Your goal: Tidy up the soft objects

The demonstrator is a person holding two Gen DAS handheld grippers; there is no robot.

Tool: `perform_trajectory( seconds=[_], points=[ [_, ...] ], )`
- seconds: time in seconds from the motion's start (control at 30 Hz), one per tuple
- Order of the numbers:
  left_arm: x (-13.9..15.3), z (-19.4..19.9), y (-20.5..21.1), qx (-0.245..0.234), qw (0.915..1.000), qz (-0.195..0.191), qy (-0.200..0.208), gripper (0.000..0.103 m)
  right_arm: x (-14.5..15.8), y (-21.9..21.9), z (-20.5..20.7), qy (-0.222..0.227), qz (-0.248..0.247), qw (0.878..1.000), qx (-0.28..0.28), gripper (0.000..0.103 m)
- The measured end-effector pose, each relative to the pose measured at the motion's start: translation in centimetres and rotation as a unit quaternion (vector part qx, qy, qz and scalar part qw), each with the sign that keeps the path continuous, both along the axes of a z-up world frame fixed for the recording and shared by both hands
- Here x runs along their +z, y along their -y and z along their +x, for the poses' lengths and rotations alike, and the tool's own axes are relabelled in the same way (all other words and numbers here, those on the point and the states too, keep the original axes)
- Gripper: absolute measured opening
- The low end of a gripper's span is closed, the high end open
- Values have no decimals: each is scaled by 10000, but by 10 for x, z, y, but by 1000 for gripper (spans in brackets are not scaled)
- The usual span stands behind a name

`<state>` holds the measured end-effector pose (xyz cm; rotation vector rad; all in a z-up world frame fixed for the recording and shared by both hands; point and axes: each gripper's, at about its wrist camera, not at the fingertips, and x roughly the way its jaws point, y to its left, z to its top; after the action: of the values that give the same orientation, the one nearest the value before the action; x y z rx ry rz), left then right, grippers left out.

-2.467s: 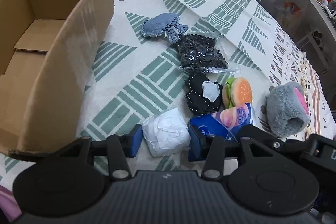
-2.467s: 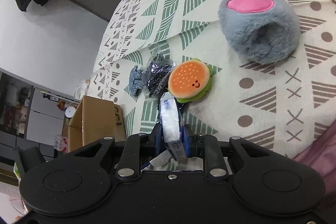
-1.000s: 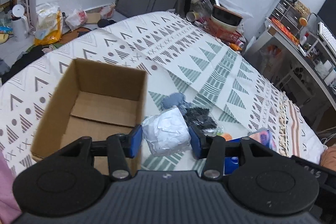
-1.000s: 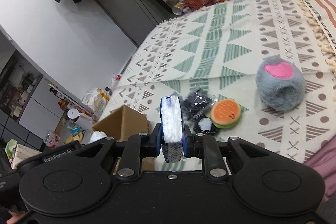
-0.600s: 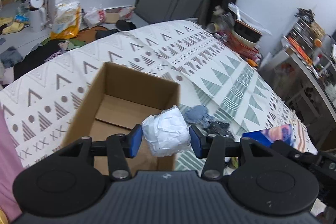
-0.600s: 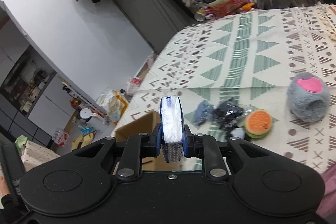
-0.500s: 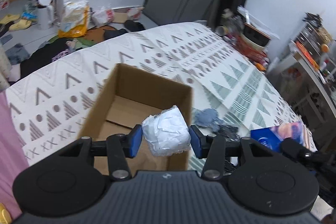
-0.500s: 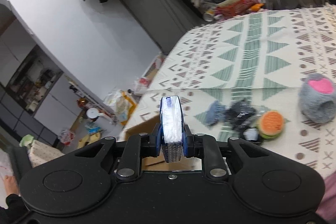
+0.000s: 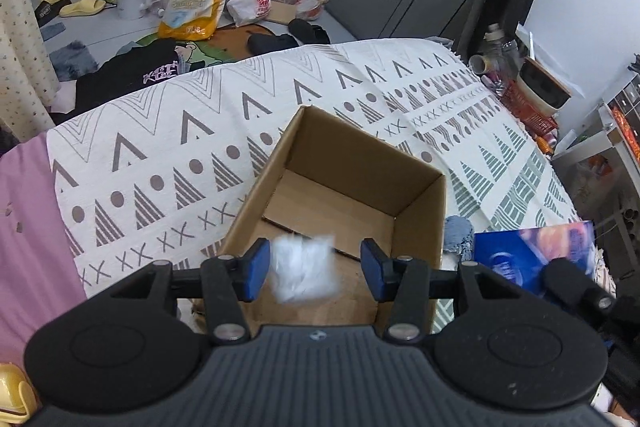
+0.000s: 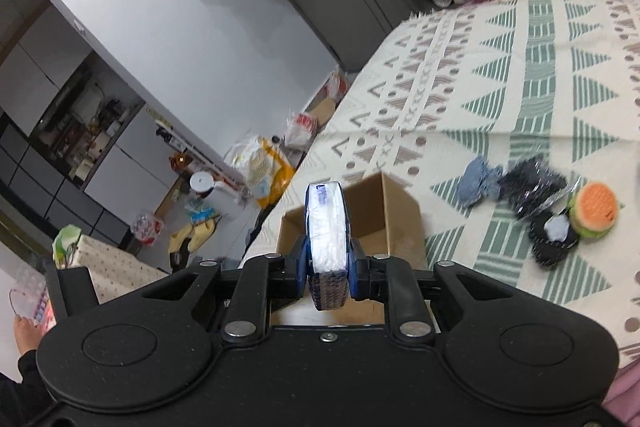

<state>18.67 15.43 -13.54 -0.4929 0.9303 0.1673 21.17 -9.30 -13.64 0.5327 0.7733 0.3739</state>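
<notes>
One box [image 9: 420, 211], open, on the patterned cloth [image 9: 168, 155]. One white wad [image 9: 303, 274], blurred, between the left gripper [image 9: 312, 269] fingers, which now stand apart and clear of it above the box; half a second ago they clamped it. One blue pack [image 10: 327, 239], pinched edge-on by the right gripper [image 10: 328, 273]. On the cloth beyond: one burger toy [image 10: 596, 211], one black pouch [image 10: 554, 239], one dark bag [image 10: 530, 189], one blue cloth [image 10: 478, 179], now lying farther from the right camera.
</notes>
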Motion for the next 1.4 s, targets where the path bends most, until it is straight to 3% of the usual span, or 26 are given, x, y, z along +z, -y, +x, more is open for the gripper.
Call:
perform_trajectory(
  seconds=[0.13, 0.3, 0.43, 0.7, 0.97, 1.03, 1.4],
  points=[
    [-2, 2, 3, 74, 9996, 234, -109, 52, -9, -7, 2, -176, 12, 9998, 68, 20],
    [1, 3, 0, 212, 9994, 263, -105, 68, -15, -11, 4, -330, 90, 9992, 223, 22],
    [4, 4, 3, 241, 9992, 321, -72, 75, -16, -5, 5, -478, 162, 9985, 213, 27],
    [13, 2, 19, 178, 9989, 429, 42, 83, -1, 34, -6, -340, 16, 9994, 21, 56],
    [22, 3, 43, 49, 9992, 361, 150, 86, 21, 89, -15, -94, -536, 9980, -323, 89],
    [25, 3, 50, -10, 9993, 315, 189, 86, 25, 105, -17, -47, -617, 9972, -418, 92],
    [45, 8, 94, -201, 9977, 507, 403, 88, 27, 190, -15, 72, -671, 9933, -936, 94]
  ],
)
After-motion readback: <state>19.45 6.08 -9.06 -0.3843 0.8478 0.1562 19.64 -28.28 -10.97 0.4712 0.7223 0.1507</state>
